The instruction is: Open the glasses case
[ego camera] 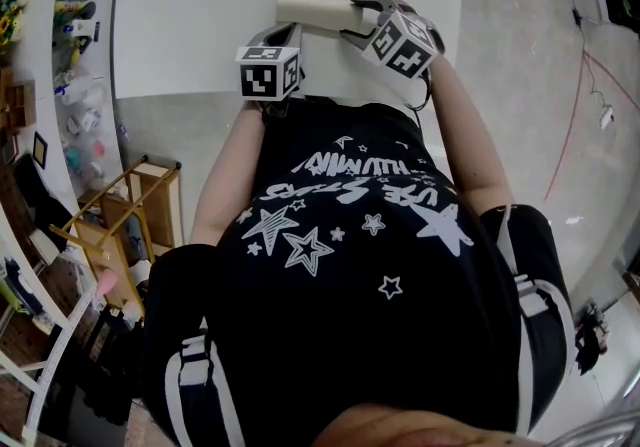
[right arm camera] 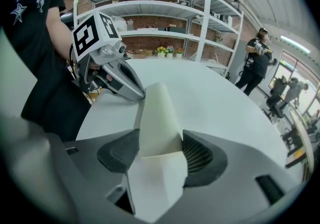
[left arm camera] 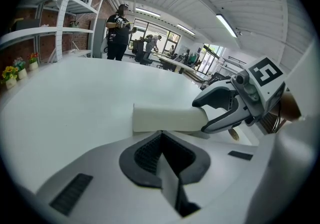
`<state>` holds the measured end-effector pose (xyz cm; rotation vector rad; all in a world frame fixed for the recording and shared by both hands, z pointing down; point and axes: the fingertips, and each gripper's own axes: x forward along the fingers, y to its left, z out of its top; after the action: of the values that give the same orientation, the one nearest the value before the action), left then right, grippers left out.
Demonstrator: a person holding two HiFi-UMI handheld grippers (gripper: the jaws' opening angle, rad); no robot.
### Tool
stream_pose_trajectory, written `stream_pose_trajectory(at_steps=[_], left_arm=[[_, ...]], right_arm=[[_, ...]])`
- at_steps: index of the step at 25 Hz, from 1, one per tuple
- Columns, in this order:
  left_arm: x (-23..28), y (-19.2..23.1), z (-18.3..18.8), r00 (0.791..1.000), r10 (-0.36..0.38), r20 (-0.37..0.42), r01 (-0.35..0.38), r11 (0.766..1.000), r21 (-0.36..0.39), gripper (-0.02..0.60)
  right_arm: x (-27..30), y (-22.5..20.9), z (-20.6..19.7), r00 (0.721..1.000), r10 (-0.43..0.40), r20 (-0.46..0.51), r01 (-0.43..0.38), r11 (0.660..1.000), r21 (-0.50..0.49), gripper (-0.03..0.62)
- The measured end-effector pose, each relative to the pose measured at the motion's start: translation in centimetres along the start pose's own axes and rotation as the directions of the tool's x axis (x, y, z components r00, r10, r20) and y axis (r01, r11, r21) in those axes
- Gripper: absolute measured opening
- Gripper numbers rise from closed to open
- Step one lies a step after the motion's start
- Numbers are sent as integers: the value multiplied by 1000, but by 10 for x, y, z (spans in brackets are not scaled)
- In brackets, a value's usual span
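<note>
Glasses case (ego camera: pixel 312 11) lies flat on the white tabletop (ego camera: pixel 200 5), long side across the person's front, and it looks shut in the left gripper view (left arm camera: pixel 167 118).

Right hand-held gripper (ego camera: pixel 358 19) is clamped on the case's right end. In its own view both dark pads (right arm camera: pixel 200 154) press the case's sides, and the cream body (right arm camera: pixel 159 118) runs out past the jaw tips. The left gripper view confirms it: the right hand-held gripper (left arm camera: pixel 202 116) has one jaw above and one below that end of the case.

Left hand-held gripper (ego camera: pixel 290 33) is at the case's near left corner. Its jaws are pressed together with nothing between them (left arm camera: pixel 162 148), and the tips sit just short of the case's long side. Can't tell whether they touch it. In the right gripper view the left one (right arm camera: pixel 141 95) has its tips at the case's far end.
</note>
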<state>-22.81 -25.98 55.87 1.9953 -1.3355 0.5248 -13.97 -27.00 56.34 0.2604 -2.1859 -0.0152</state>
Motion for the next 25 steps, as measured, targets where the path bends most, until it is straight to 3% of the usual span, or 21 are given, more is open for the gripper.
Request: stream_pose_trajectory(at_steps=[9,17,25], left_arm=[[0,-2,1,1000,-6,-4,6,1000,1,12],[0,3,0,1000,-25,-17,25,1000,4,12],[-1,12,-2,999,-39,-29,39,999,-2,12]], right_arm=[[-3,-2,0,999,32,-9,-32,999,5,276],[-2,-3,6,995,98,32,-100,990,95,276],[-4,-9,17,996,11,92,-23,990,138,276]])
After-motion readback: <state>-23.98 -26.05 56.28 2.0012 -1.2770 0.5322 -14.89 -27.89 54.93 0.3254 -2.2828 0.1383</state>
